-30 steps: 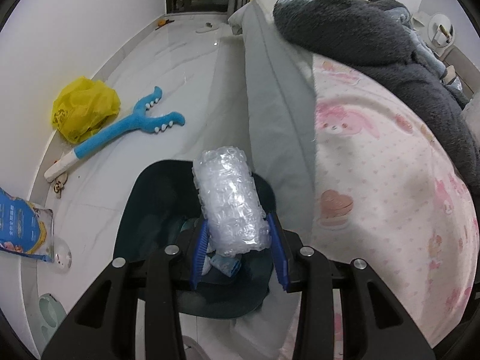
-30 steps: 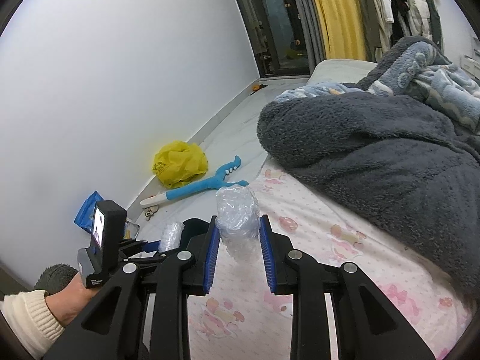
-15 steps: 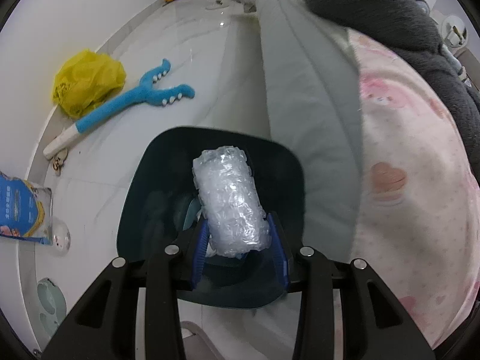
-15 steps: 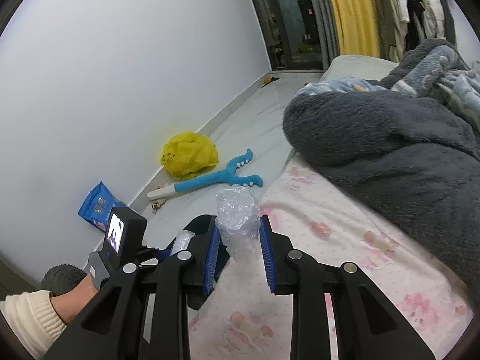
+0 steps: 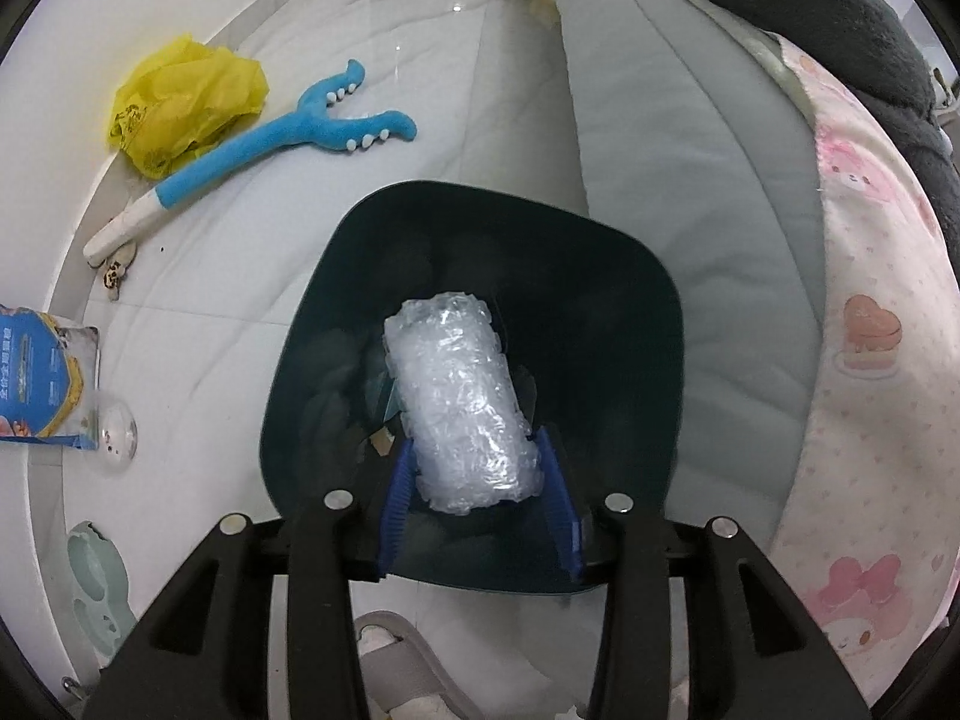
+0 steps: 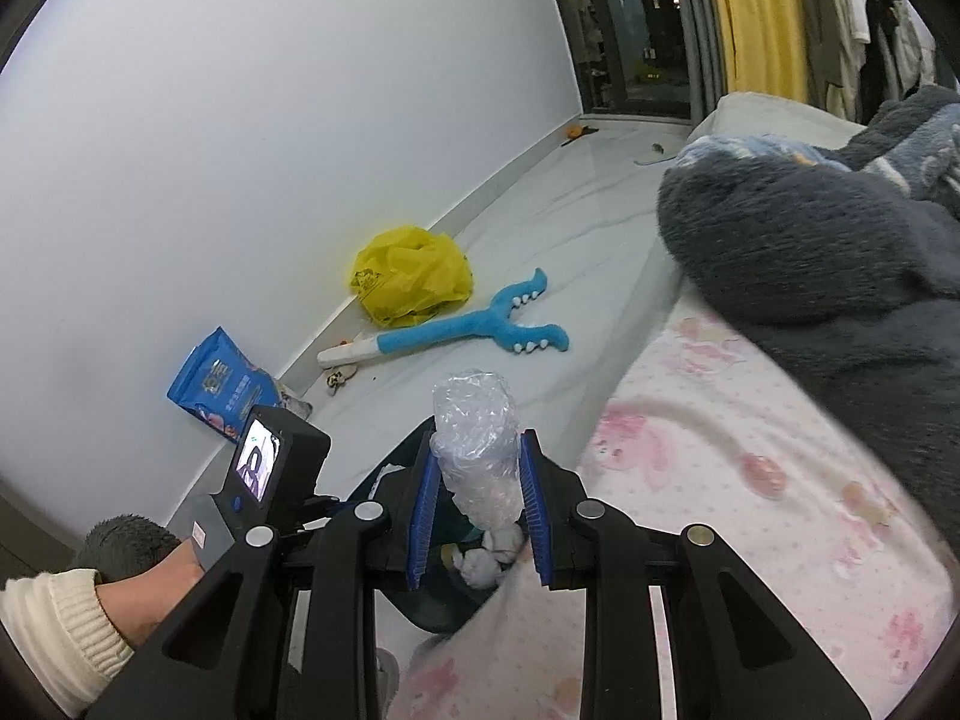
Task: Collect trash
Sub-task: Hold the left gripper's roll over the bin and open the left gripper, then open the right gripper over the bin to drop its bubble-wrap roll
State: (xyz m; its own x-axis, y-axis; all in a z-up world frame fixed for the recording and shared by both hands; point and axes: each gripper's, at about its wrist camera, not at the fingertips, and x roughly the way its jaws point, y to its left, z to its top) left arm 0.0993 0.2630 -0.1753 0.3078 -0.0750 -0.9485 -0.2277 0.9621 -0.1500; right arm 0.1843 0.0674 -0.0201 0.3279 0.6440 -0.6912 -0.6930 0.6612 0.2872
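A dark teal bin (image 5: 600, 252) stands on the floor beside the bed, with scraps at its bottom. My left gripper (image 5: 474, 462) points steeply down over the bin's mouth. A roll of bubble wrap (image 5: 462, 402) sits between its blue pads, still touching both while the jaws are opening. My right gripper (image 6: 478, 468) is shut on a wad of clear plastic wrap (image 6: 474, 426) above the bed's edge, just over the bin (image 6: 390, 480). White crumpled tissue (image 6: 486, 558) shows below it. The left gripper's body (image 6: 264, 468) and the hand (image 6: 144, 594) holding it appear in the right wrist view.
On the floor by the wall lie a yellow plastic bag (image 5: 180, 102), a blue plush toy (image 5: 288, 138), a blue packet (image 5: 42, 378) and a clear lid (image 5: 117, 435). The bed with a pink sheet (image 5: 870, 360) and a grey blanket (image 6: 810, 240) rises on the right.
My left gripper has sunk with the bubble wrap roll until the bin's mouth lies under it. My right gripper has carried its plastic wad from over the bed toward the bin.
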